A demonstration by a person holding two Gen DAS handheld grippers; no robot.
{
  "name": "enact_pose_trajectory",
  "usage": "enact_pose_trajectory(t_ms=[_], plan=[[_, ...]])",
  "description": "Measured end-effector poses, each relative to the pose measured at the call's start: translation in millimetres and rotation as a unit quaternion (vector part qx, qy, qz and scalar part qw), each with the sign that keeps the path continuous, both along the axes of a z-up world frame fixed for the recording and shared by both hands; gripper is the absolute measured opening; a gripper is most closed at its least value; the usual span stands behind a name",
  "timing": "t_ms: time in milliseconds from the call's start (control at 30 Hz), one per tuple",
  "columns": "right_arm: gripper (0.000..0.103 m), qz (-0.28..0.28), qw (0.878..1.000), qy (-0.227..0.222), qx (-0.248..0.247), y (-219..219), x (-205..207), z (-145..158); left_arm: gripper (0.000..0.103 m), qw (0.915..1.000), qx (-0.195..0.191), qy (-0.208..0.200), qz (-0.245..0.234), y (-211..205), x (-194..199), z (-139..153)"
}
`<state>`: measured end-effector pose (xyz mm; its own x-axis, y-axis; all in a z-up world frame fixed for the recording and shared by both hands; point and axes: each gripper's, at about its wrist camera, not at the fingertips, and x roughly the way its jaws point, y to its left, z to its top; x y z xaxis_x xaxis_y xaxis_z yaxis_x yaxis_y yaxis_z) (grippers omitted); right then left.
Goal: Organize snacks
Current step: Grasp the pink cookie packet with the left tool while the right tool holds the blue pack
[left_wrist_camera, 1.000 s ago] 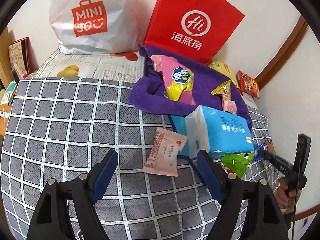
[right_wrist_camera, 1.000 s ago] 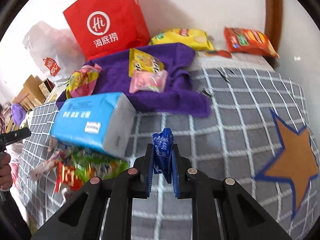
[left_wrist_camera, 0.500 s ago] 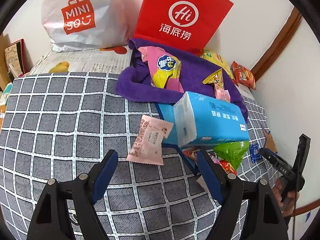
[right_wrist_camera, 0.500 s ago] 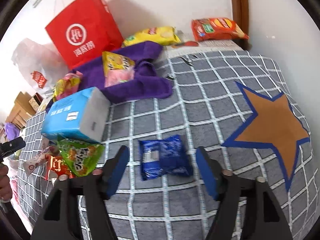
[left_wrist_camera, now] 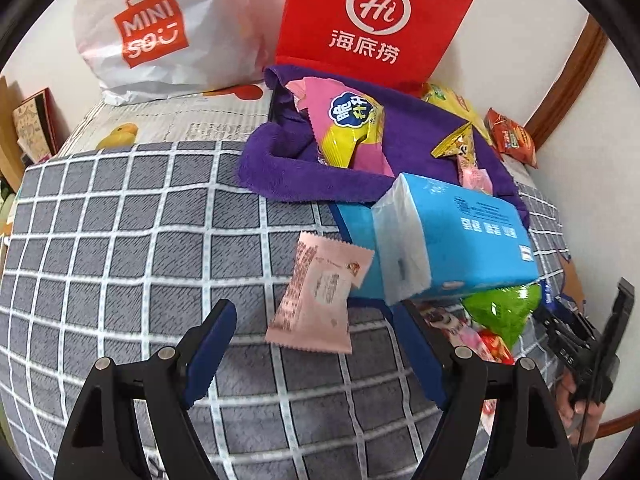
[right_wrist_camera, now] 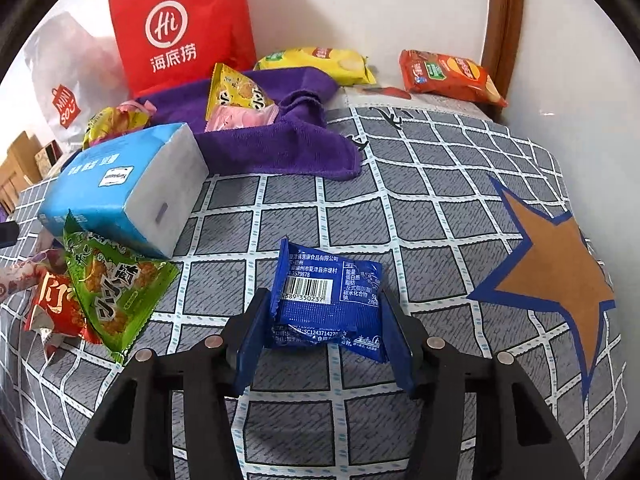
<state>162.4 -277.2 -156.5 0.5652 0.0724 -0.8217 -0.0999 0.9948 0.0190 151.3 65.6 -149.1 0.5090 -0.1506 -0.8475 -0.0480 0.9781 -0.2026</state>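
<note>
My right gripper (right_wrist_camera: 323, 334) stands around a blue snack packet (right_wrist_camera: 326, 300) that lies on the grey checked cloth (right_wrist_camera: 420, 208); its jaws touch or nearly touch the packet's two sides. My left gripper (left_wrist_camera: 320, 354) is open and empty just short of a pink snack packet (left_wrist_camera: 320, 292). A green packet (right_wrist_camera: 112, 284) and a red packet (right_wrist_camera: 56, 308) lie left of the blue one, under a blue tissue pack (right_wrist_camera: 124, 184). The tissue pack (left_wrist_camera: 452, 240) also shows in the left wrist view.
A purple towel (right_wrist_camera: 280, 140) carries yellow and pink snacks (right_wrist_camera: 236, 96). A red paper bag (right_wrist_camera: 180, 28) and a white plastic bag (left_wrist_camera: 160, 32) stand at the wall. Yellow (right_wrist_camera: 320, 64) and orange chip bags (right_wrist_camera: 448, 76) lie behind. A brown star patch (right_wrist_camera: 548, 264) lies right.
One second ago my right gripper was shut on the blue packet; it let go, and the jaws have since narrowed around it. My left gripper moved closer to the pink packet.
</note>
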Motion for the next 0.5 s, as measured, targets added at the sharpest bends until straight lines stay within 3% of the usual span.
enact_pose_trajectory(t_ms=[167,333,367,400,500], plan=[[0.053,-0.001,1.000,-0.003,0.000,0,-2,0,0.077,0.9995,0.027,0.013,-0.011,-8,21,-19],[0.053,-0.002,1.000,-0.003,0.000,1,-2,1,0.056,0.9982,0.057,0.007,-0.016,-14,30,-31],[0.053,-0.002,1.000,-0.003,0.000,1,-2,0,0.044,0.9975,0.068,0.004,-0.022,-16,31,-32],[0.052,-0.003,1.000,-0.004,-0.004,2,-3,1,0.039,0.9966,0.077,0.003,-0.028,-18,31,-31],[0.048,-0.006,1.000,0.000,-0.005,7,-2,3,0.036,0.9951,0.089,-0.002,-0.042,-19,26,-28]])
